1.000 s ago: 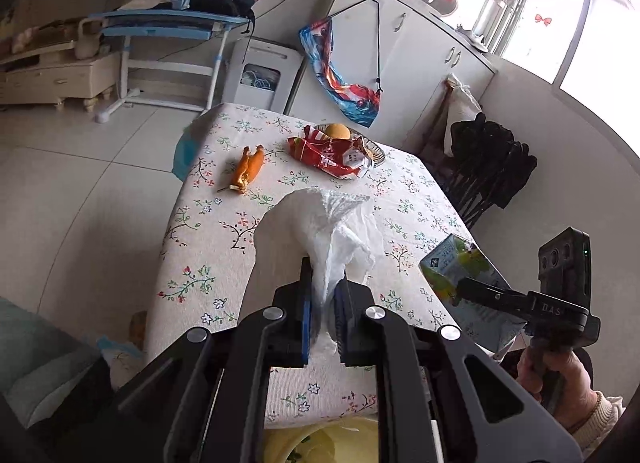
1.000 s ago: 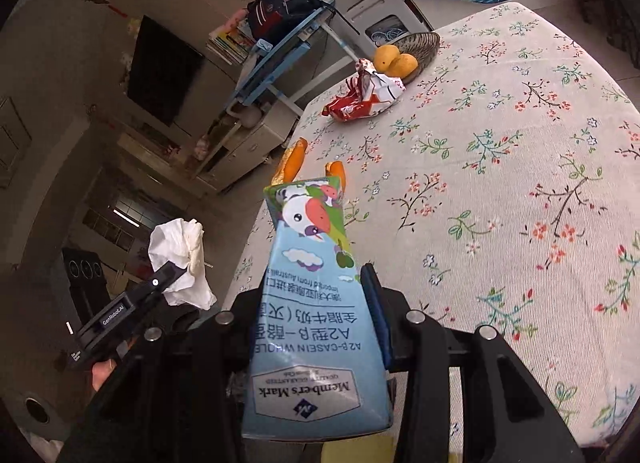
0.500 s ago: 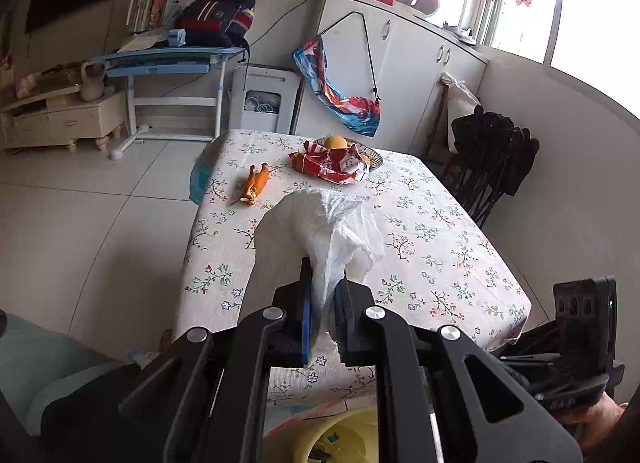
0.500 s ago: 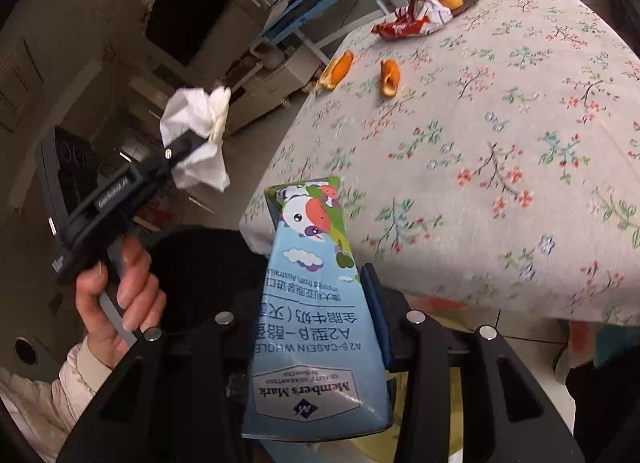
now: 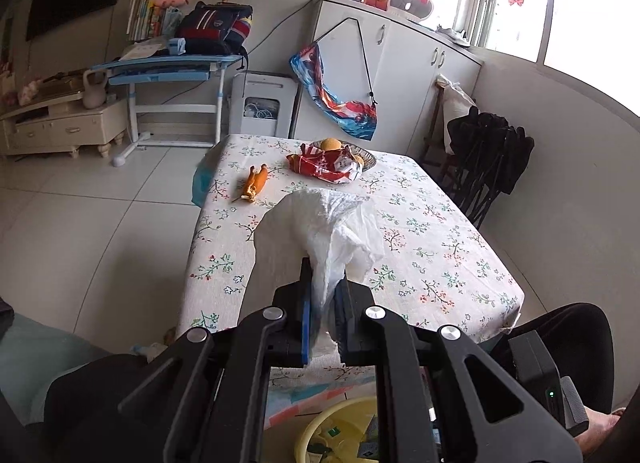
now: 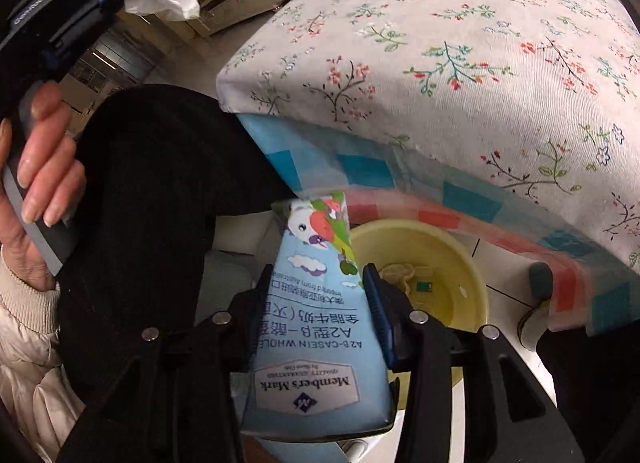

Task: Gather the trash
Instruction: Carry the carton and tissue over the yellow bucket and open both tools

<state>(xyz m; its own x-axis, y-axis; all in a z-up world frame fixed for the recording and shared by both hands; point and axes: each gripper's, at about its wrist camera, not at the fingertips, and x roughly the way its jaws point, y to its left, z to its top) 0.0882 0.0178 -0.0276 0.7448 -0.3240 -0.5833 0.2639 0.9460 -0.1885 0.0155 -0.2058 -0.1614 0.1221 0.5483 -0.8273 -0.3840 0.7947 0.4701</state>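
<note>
The yellow bin (image 6: 436,247) under the surface (image 6: 480,43) is half hidden: the milk carton (image 6: 320,315) and the right gripper (image 6: 320,283) cover its near side, and in the left wrist view only a slice of its rim shows below the left gripper (image 5: 323,283). What lies at its bottom is too small to name. The carton's base runs past the fingers (image 6: 376,303) toward the camera. The right fingers have just been opening; the carton stands between them, its top tilted over the bin's rim, and whether the pads press its sides is not clear. The left fingers are nearly closed, pinching a crumpled white tissue (image 5: 324,227) that fans out above their tips. The hand (image 6: 36,183) holding that gripper is cut off at the edge. On the floral surface lie orange peels (image 5: 255,183) and a red snack wrapper (image 5: 324,167), which hides part of a fruit basket (image 5: 366,157).
</note>
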